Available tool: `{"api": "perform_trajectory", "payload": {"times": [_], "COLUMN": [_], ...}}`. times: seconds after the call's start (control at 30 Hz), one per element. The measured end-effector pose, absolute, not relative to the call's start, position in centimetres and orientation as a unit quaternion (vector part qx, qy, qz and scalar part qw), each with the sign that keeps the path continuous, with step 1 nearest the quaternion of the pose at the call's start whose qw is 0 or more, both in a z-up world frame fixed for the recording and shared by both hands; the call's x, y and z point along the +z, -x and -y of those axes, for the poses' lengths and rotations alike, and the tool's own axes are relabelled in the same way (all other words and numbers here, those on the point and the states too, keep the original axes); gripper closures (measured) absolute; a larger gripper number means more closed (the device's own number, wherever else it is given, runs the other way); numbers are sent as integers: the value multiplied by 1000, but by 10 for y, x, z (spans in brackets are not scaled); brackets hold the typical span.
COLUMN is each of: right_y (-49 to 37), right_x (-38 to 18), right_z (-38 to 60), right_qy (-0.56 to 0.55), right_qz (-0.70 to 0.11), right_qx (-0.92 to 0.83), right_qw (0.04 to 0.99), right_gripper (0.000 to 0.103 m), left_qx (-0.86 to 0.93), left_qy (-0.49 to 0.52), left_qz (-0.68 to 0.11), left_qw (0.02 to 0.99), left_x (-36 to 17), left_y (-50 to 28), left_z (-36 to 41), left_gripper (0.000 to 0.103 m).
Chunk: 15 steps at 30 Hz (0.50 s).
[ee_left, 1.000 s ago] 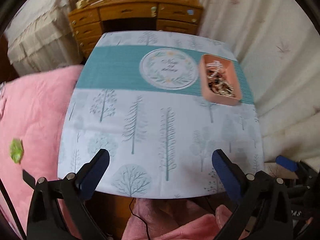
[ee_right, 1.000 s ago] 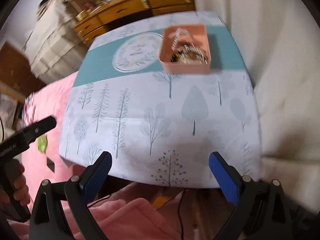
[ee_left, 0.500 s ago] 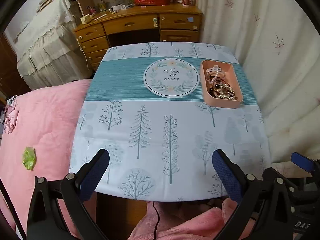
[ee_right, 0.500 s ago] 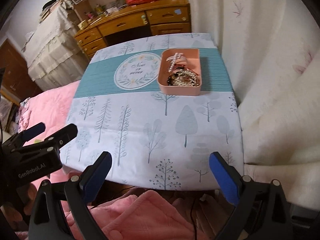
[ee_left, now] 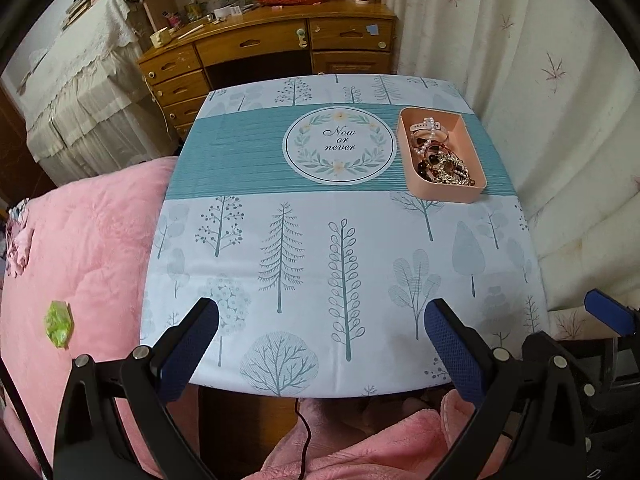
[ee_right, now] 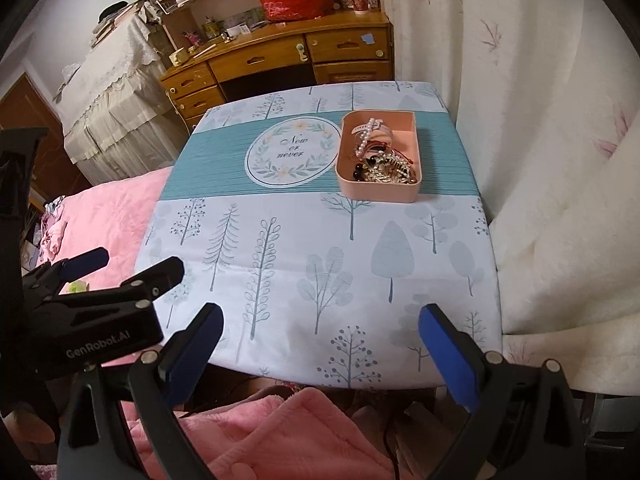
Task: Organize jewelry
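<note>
**Both claws wide at the near edge, tray far right**

Left wrist view: the left claw (ee_left: 320, 332) hangs with fingers spread, holding nothing, over the counter's (ee_left: 344, 248) near edge; bare cloth runs ahead to the pink tray (ee_left: 472, 156) of jewelry (ee_left: 442, 160) at the far right, its long axis running away from the camera.

Right wrist view: the right claw (ee_right: 320, 330) is likewise spread and unladen; the tray (ee_right: 376, 192) sits beside the round emblem (ee_right: 292, 152), near the curtain (ee_right: 540, 140).

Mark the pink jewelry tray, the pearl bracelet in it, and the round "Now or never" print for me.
pink jewelry tray (ee_left: 448, 192), left wrist view, near outer wall.
pearl bracelet (ee_right: 366, 136), right wrist view, bead strand at the tray's far end.
round "Now or never" print (ee_left: 339, 145), left wrist view, centre lettering.
</note>
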State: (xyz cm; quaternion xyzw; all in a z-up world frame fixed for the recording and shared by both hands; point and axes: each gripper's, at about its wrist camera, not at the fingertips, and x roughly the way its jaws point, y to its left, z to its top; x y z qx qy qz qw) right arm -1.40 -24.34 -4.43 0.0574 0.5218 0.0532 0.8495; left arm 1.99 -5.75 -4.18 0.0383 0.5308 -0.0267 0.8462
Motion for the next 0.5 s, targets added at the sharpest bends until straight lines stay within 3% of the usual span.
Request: {"api": "perform_trajectory", "payload": {"times": [0.5], "right_y": [9], "right_x": [-39], "right_z": [236], "right_qy": [-52], "right_qz": [-515], "right_qx": [48], "right_qw": [854], "right_gripper": [4], "left_qx": [-30], "left_qy": [-42], "left_qz": [-519], "left_qw": [853], "left_x": [-37], "left_y": [-24], "left_z": [53], "left_gripper": [1]}}
